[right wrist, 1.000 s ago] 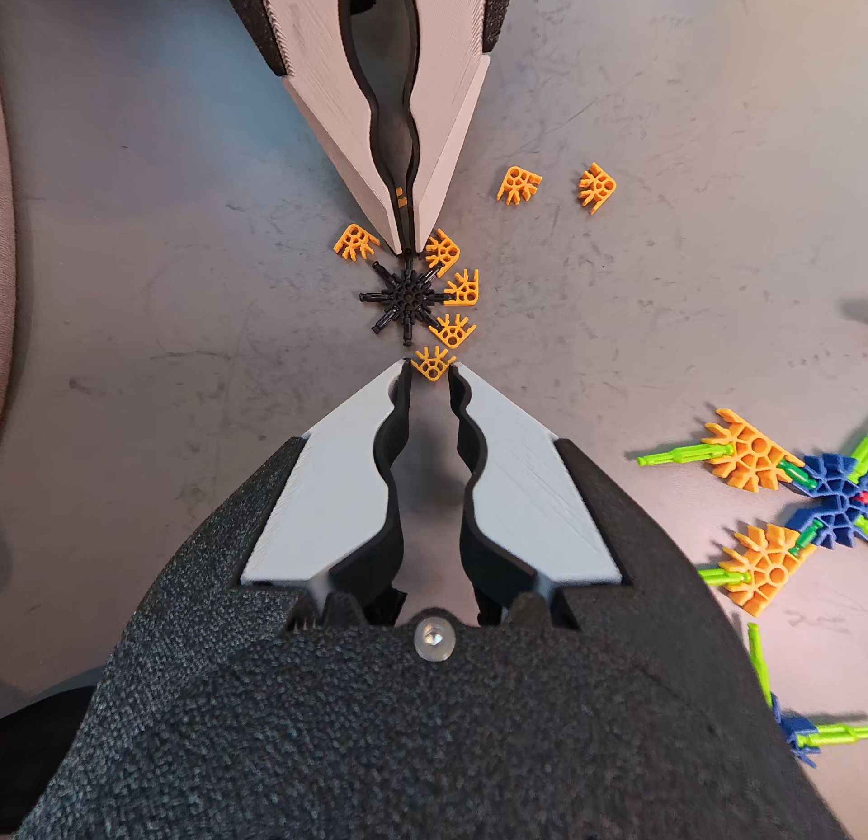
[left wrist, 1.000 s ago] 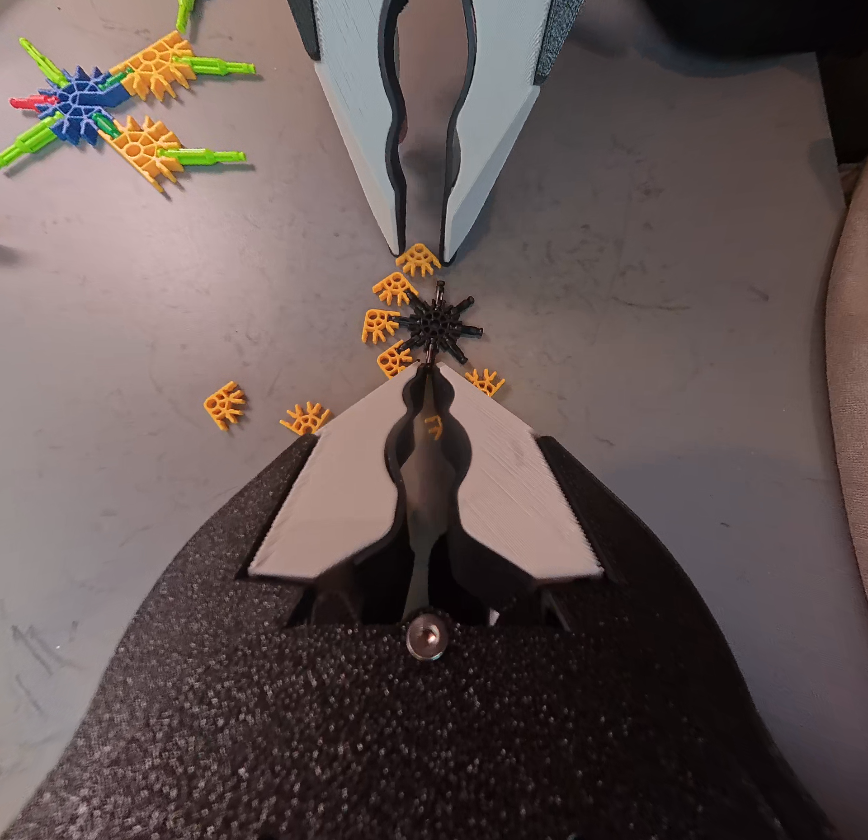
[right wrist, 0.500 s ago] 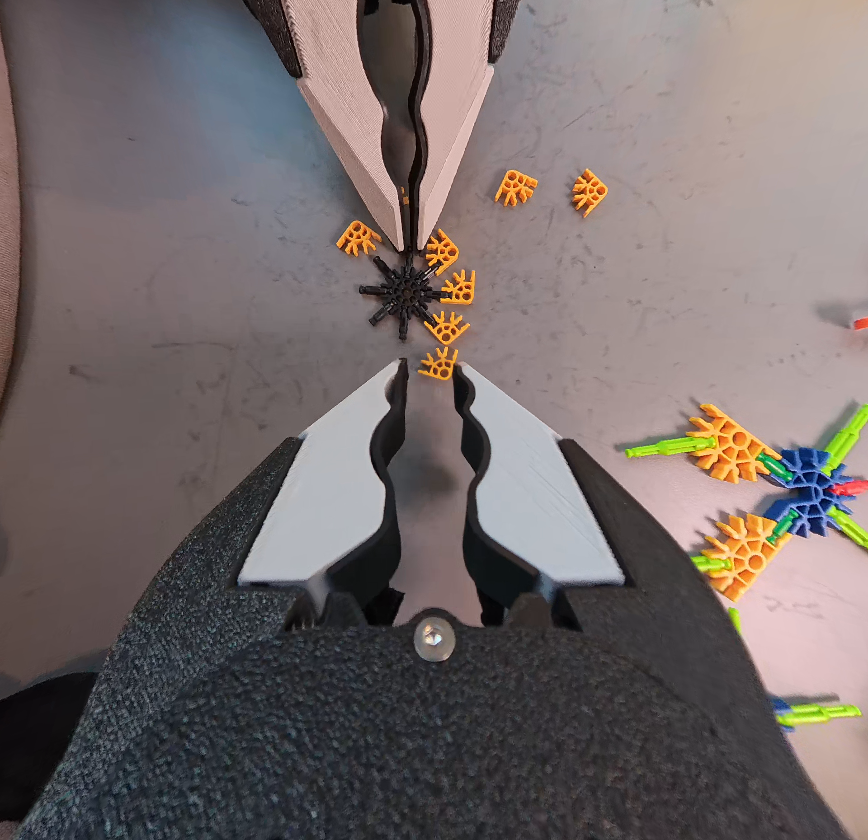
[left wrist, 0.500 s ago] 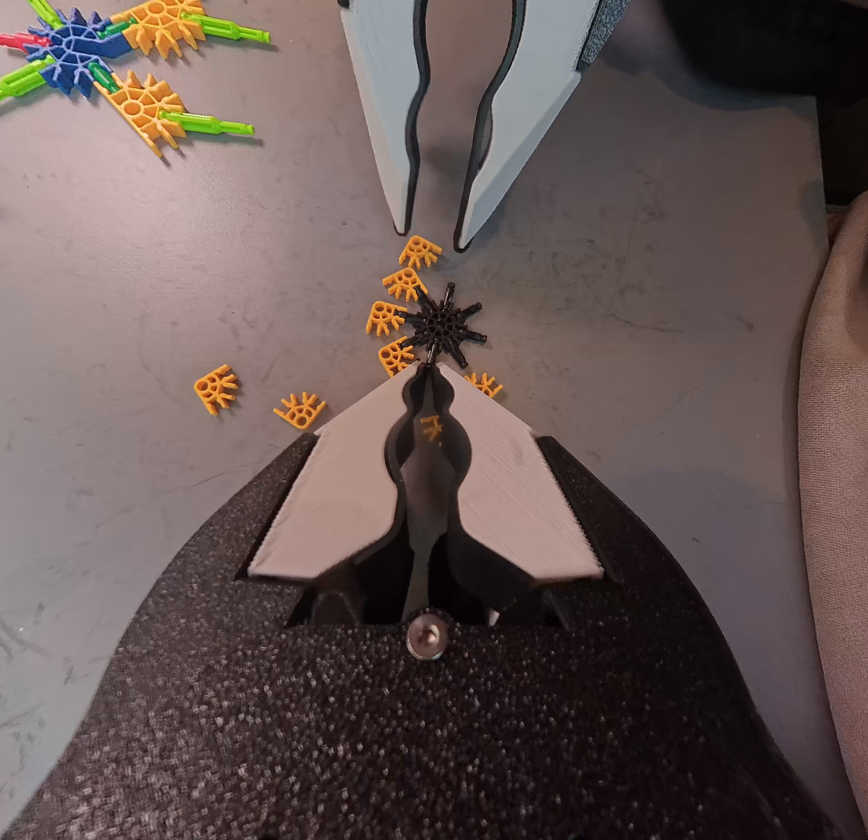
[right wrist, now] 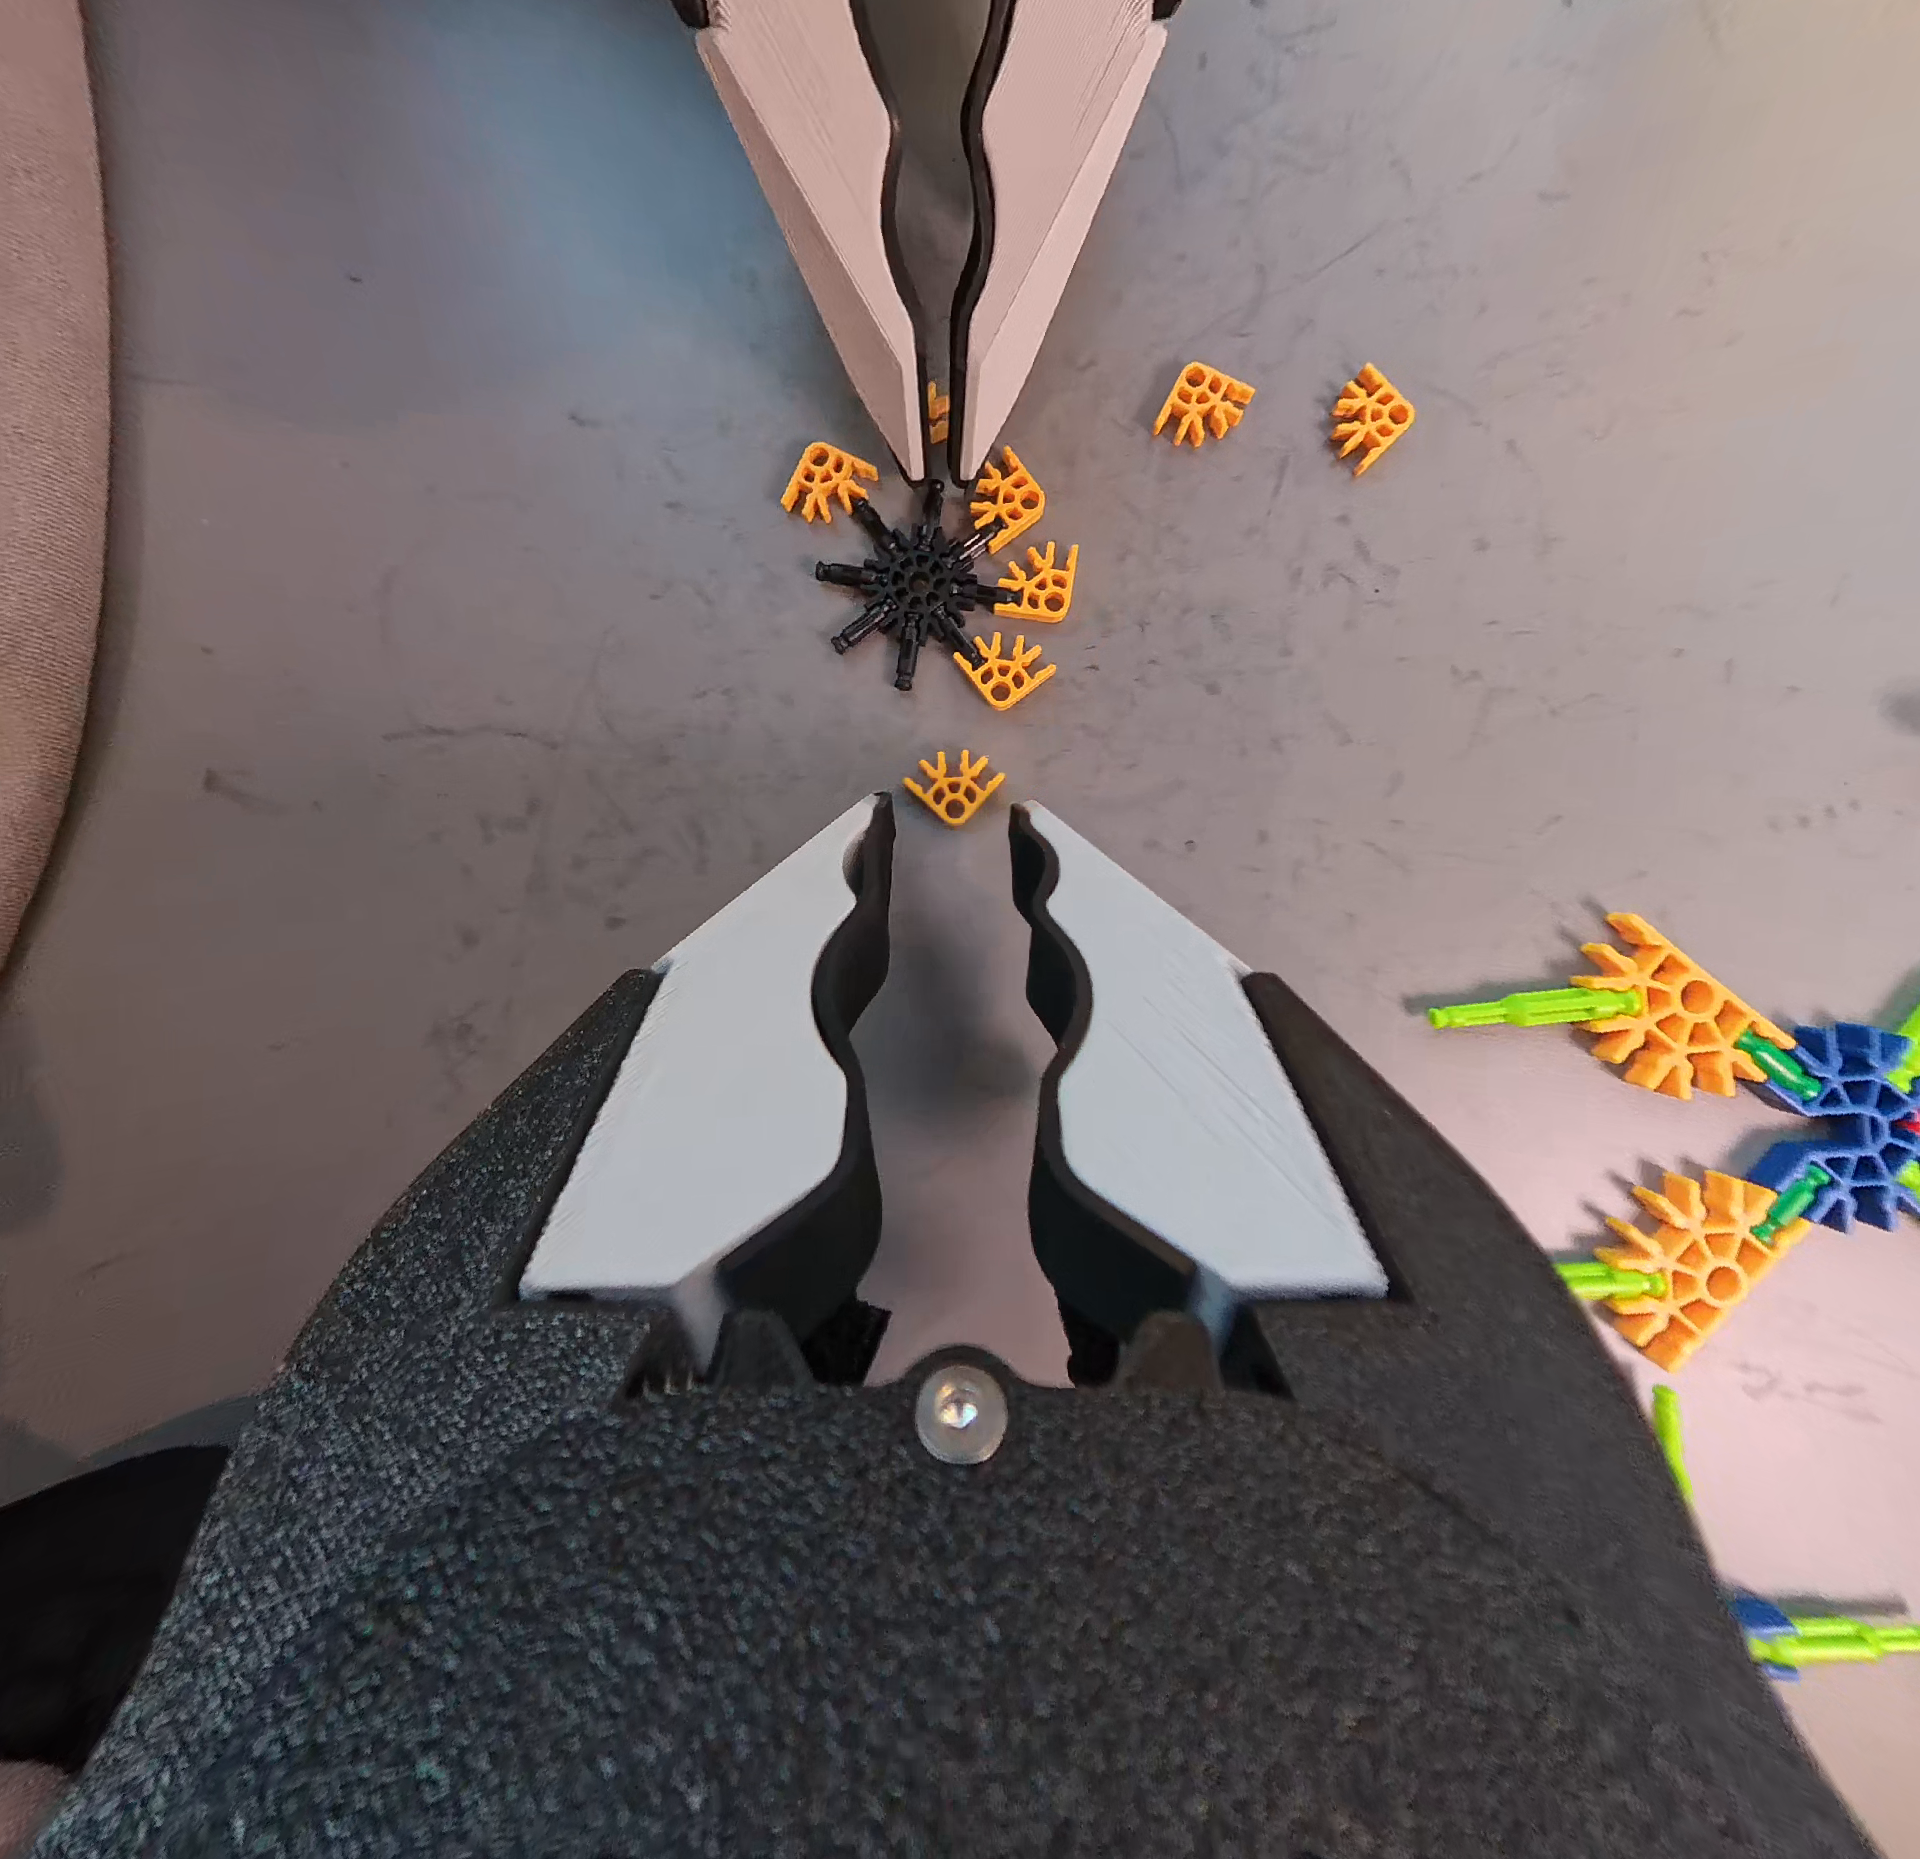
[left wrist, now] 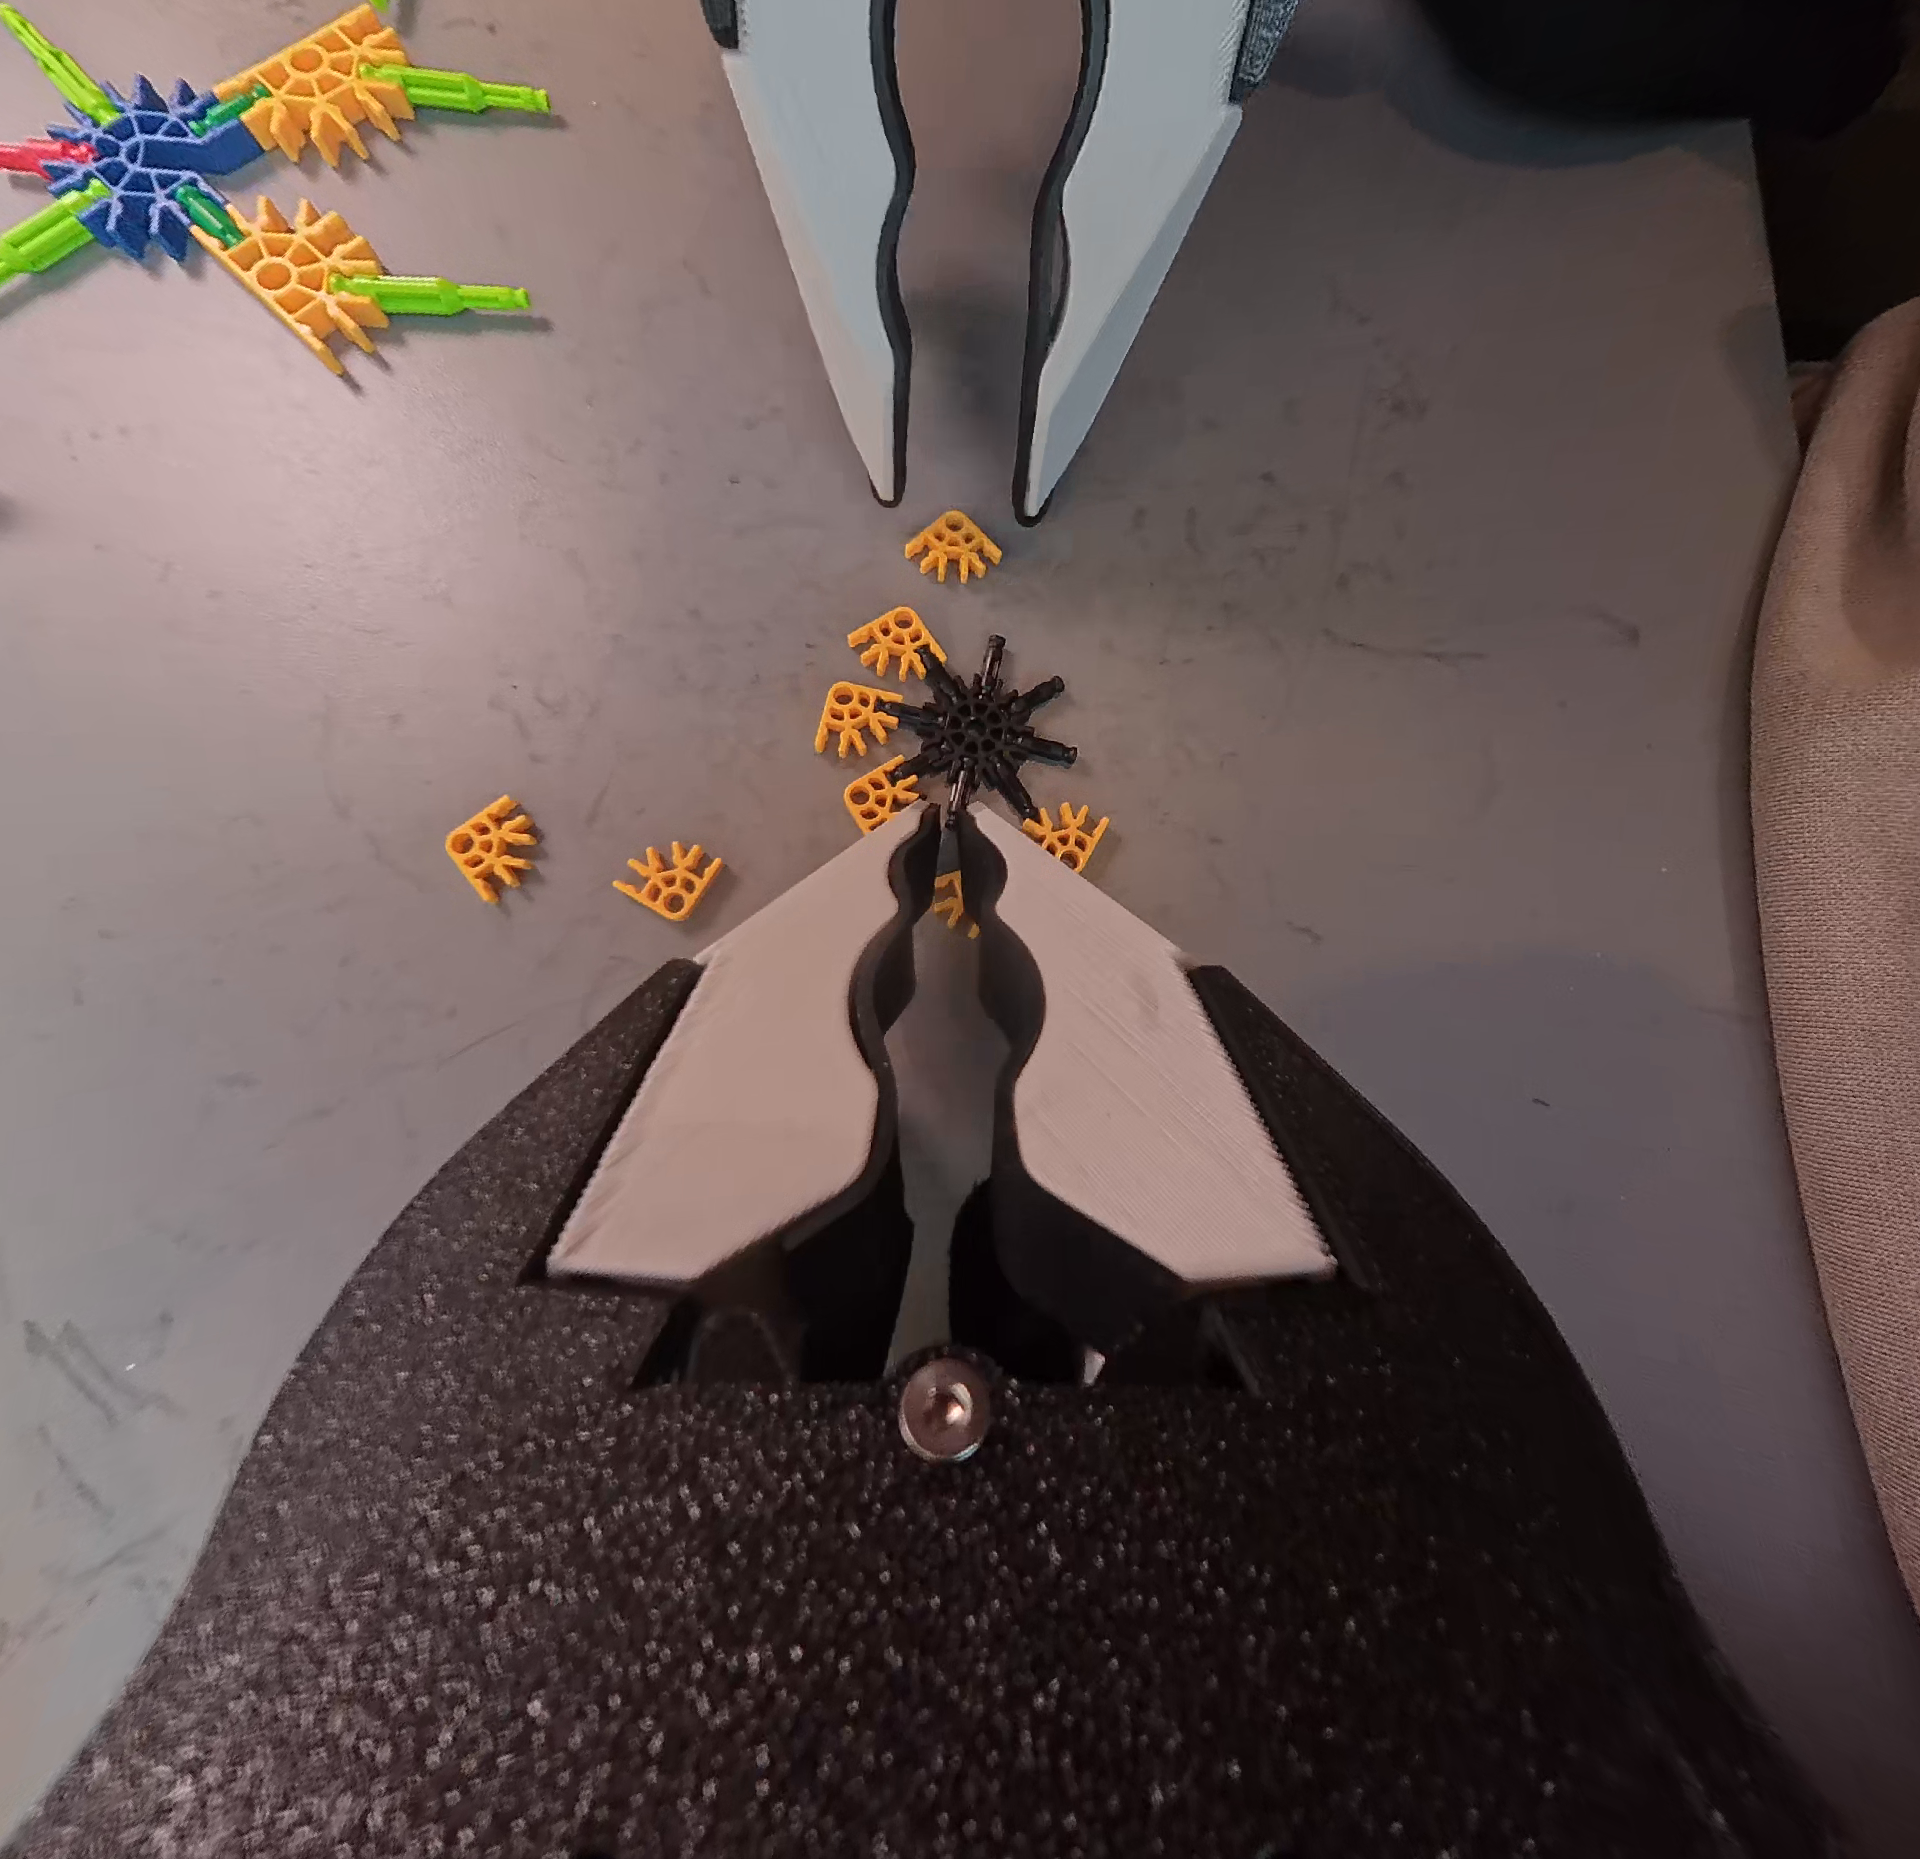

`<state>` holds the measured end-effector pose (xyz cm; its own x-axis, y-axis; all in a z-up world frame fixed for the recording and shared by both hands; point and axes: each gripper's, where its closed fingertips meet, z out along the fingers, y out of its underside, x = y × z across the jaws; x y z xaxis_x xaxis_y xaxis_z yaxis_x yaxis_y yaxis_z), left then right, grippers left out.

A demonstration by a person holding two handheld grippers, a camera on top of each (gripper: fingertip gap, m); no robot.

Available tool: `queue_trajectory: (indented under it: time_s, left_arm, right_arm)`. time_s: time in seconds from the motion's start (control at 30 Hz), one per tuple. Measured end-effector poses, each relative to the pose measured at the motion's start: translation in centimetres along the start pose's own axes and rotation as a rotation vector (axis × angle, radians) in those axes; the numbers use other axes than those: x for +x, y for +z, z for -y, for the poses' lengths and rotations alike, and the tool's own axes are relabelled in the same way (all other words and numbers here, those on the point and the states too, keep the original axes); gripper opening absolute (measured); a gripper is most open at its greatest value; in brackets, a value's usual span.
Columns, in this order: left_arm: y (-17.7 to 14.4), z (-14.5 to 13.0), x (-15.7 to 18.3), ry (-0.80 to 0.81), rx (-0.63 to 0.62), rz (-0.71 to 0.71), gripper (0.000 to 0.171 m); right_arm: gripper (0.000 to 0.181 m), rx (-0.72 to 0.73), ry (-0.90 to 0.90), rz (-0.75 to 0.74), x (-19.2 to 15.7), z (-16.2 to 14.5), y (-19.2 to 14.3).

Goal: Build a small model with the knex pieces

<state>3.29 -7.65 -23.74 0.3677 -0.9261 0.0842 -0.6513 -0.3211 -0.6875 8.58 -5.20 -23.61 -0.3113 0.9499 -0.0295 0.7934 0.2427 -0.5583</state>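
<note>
Left gripper (left wrist: 948, 822) pinches spoke of black hub (left wrist: 977, 734), frame centre. Right gripper (right wrist: 951, 807) spread, yellow piece (right wrist: 954, 786) just ahead between tips, apart from hub.

black star hub (left wrist: 975, 737) lies flat on the worktop (left wrist: 1351, 666), one spoke pinched by the left tongs (left wrist: 948, 820), orange clips (left wrist: 858, 718) on several spokes
</note>
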Motion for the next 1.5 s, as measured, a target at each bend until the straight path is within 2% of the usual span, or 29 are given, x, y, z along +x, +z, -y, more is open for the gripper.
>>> queue_trajectory:
  time_s: [0.2,0.6,0.9,1.07,1.5]
  left_arm:
    - [0.2,0.0,0.2,0.022,-0.002,0.001,0.004]
    - [0.7,0.3,0.0,0.044,-0.002,0.04,0.003]
    - [1.2,0.9,-1.0,-0.057,0.001,0.119,0.003]
    - [1.5,1.3,-1.2,-0.143,0.027,0.112,0.002]
    - [1.6,1.4,-1.3,-0.22,0.033,0.127,0.002]
  right_arm:
    - [0.023,0.049,-0.061,0.027,-0.3,0.5,0.8]
    - [0.017,0.036,-0.032,0.03,-0.2,0.3,0.9]
    - [0.017,0.047,0.033,-0.032,0.9,0.8,0.1]
    - [0.017,0.043,0.09,-0.07,1.9,0.8,0.4]
    - [0.019,-0.004,0.14,-0.102,2.2,0.4,0.8]
